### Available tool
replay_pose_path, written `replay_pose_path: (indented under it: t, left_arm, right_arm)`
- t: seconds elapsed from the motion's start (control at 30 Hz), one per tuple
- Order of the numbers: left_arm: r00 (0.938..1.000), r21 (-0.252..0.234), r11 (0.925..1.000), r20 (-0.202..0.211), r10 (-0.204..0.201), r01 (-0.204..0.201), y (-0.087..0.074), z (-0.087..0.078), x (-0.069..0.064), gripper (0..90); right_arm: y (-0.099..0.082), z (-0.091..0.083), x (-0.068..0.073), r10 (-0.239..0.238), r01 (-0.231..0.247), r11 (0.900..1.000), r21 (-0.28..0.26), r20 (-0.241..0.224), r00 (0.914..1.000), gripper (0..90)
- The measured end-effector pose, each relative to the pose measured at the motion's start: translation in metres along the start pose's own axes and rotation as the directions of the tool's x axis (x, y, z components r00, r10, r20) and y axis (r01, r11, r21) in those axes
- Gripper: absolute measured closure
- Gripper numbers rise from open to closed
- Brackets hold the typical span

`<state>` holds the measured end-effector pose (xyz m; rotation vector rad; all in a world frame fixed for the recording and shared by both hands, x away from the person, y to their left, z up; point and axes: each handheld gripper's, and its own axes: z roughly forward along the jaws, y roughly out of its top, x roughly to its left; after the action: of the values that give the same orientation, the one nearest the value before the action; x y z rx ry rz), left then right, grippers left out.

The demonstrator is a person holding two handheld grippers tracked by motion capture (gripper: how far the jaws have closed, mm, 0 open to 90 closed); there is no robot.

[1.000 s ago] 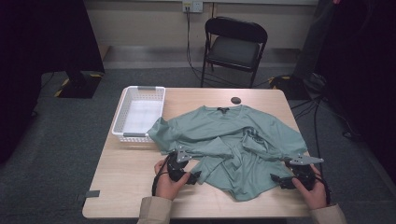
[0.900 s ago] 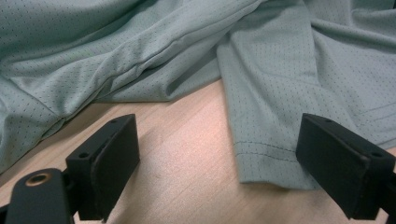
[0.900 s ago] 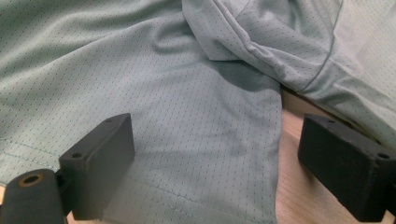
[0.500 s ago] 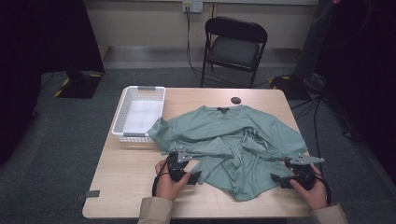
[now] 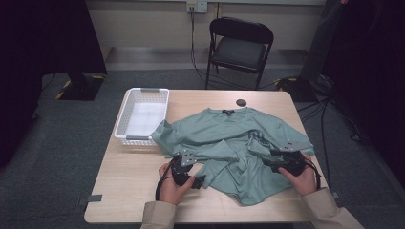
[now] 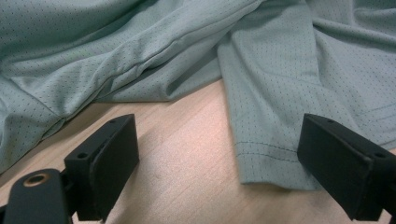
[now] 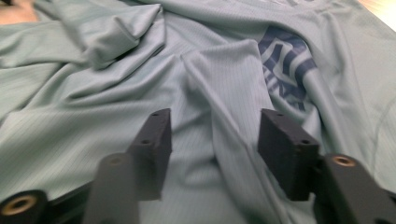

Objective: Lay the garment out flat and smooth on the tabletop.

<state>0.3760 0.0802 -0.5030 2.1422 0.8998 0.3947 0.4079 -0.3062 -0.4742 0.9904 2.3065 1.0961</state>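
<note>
High view: a crumpled green shirt point(image 5: 234, 143) lies mid-table toward the right edge. The left gripper point(image 5: 193, 179) waits wide apart at the hem; the right gripper point(image 5: 270, 157), jaws just closing, straddles a fold, unpinched. Likely next: clamp it, then lift.

L gripper point(image 5: 197, 180) is sitting low by the person's L hand point(image 5: 173, 187) w/ jaws spread wide, while R gripper point(image 5: 265, 158), gripped in R hand point(image 5: 302, 175), is hovering w/ jaws closing, now half apart.
</note>
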Motion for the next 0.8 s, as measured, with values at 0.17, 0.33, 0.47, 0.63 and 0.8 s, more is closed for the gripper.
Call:
replay_pose_path:
  t: [0.17,0.33,0.47,0.63,0.8]
  left_arm:
    - [1.0,0.0,1.0,0.003,-0.002,0.002,0.0,0.0,0.0,12.1]
    - [1.0,0.0,1.0,0.004,-0.001,0.001,0.0,0.0,0.0,12.1]
    - [1.0,0.001,1.0,0.004,-0.001,0.001,0.0,0.0,0.0,12.1]
    - [1.0,0.0,1.0,0.004,-0.001,0.001,0.0,0.0,0.0,12.1]
    - [1.0,0.0,1.0,0.005,-0.001,0.001,0.0,0.0,0.001,12.1]
  right_arm:
    - [0.01,0.017,0.002,-0.009,0.009,0.9999,0.006,0.016,0.9998,55.7]
    - [0.014,0.03,0.002,-0.011,0.01,0.9996,0.026,0.011,0.9999,67.9]
    - [0.015,0.035,-0.002,0.004,-0.003,0.9998,0.022,-0.012,0.9999,85.7]
    - [0.024,0.022,-0.017,0.051,-0.051,0.9985,-0.02,-0.023,0.9985,89.2]
    - [0.03,0.001,-0.045,0.124,-0.124,0.9897,-0.071,-0.01,0.9922,89.2]
